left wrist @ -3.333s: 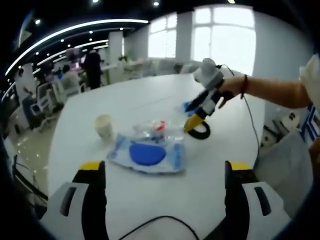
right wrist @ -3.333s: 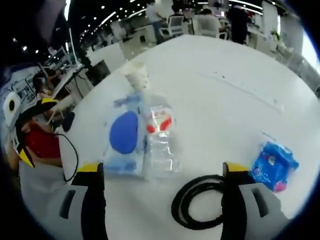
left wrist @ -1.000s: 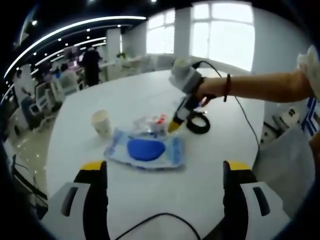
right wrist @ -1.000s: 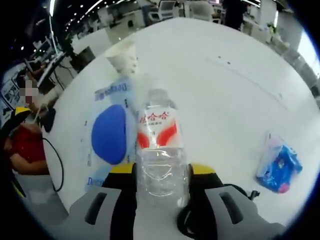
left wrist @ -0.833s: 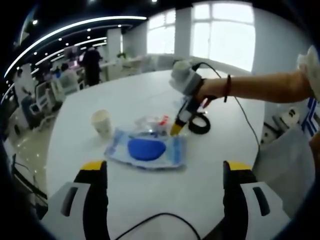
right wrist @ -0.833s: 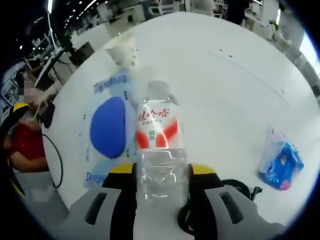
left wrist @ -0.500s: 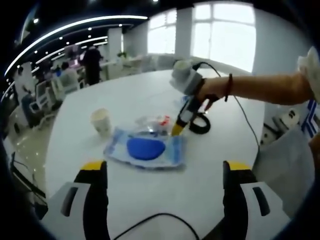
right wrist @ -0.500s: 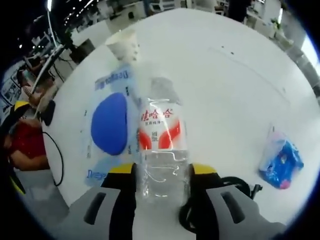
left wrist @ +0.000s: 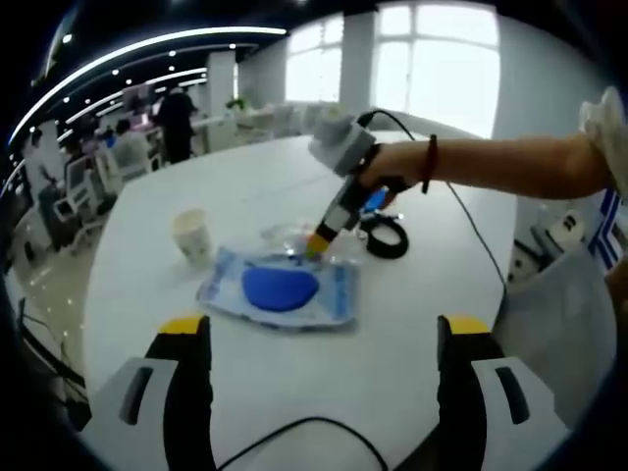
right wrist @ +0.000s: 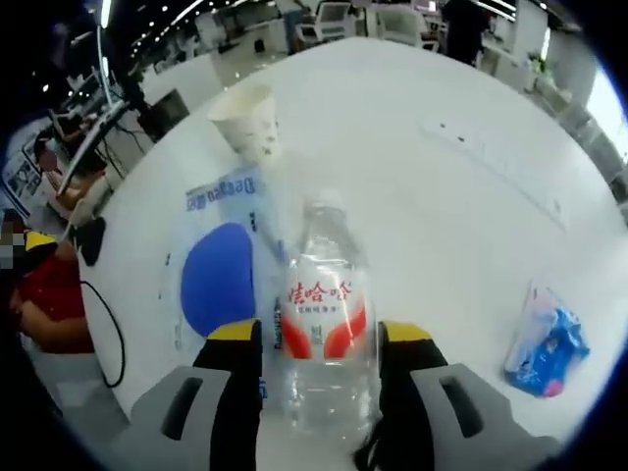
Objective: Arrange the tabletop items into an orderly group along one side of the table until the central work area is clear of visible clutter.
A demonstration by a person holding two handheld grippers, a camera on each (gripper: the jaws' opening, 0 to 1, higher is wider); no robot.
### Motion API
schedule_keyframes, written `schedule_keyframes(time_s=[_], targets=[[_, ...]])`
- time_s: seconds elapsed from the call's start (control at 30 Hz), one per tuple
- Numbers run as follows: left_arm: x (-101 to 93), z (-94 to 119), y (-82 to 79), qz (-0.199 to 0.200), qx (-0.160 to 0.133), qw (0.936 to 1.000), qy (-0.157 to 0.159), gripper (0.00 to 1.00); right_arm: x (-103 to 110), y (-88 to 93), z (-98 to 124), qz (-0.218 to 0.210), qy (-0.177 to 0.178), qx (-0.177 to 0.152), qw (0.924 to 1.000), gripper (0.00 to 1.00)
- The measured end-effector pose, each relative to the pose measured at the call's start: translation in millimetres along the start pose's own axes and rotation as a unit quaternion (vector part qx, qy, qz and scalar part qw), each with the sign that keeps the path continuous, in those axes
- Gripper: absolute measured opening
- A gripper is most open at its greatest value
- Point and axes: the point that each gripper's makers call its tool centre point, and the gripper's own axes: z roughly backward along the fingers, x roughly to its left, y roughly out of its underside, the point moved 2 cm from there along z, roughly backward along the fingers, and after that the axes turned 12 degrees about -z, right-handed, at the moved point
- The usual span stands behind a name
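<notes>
Two tools over a white tabletop (left wrist: 412, 334). Left gripper view, left to right: paper cup (left wrist: 190, 234) standing upright; flat pack (left wrist: 278, 291) with a blue oval, lying mid-table; right tool (left wrist: 316, 242) reaching in from the right, its yellow tips at the bottle; black cable coil (left wrist: 385, 235) just beyond. Left tool (left wrist: 322, 343) has its jaws wide apart, nothing between them. Right gripper view: cup (right wrist: 246, 121) at upper left; pack (right wrist: 221, 275) below it; clear bottle (right wrist: 324, 314) (red-and-white label) clamped between the jaws of the right tool (right wrist: 320, 339), touching the pack's edge; blue bag (right wrist: 546, 349) well apart at far right.
</notes>
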Motion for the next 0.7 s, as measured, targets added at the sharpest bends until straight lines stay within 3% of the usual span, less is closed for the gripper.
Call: schedule_keyframes(time_s=[0.1, 0.2, 0.3, 0.7], targets=[[1.5, 0.4, 1.6, 0.002, 0.001, 1.0, -0.002, 0.92, -4.7, -5.9, -0.2, 0.003, 0.011, 0.007, 0.9999, 0.38], [0.9, -0.5, 4.4, 0.006, 0.003, 1.0, -0.001, 0.92, -5.0, -5.4, 0.3, 0.012, 0.02, 0.041, 0.9989, 0.37], [-0.7, -1.7, 6.2, 0.007, 0.005, 1.0, 0.001, 0.92, -7.1, -10.9, -2.2, 0.035, 0.047, 0.052, 0.9969, 0.37], [-2.6, -1.2, 6.3, 0.007, 0.004, 0.9999, 0.006, 0.92, -9.7, -6.8, -8.9, 0.013, 0.059, 0.106, 0.9925, 0.38]])
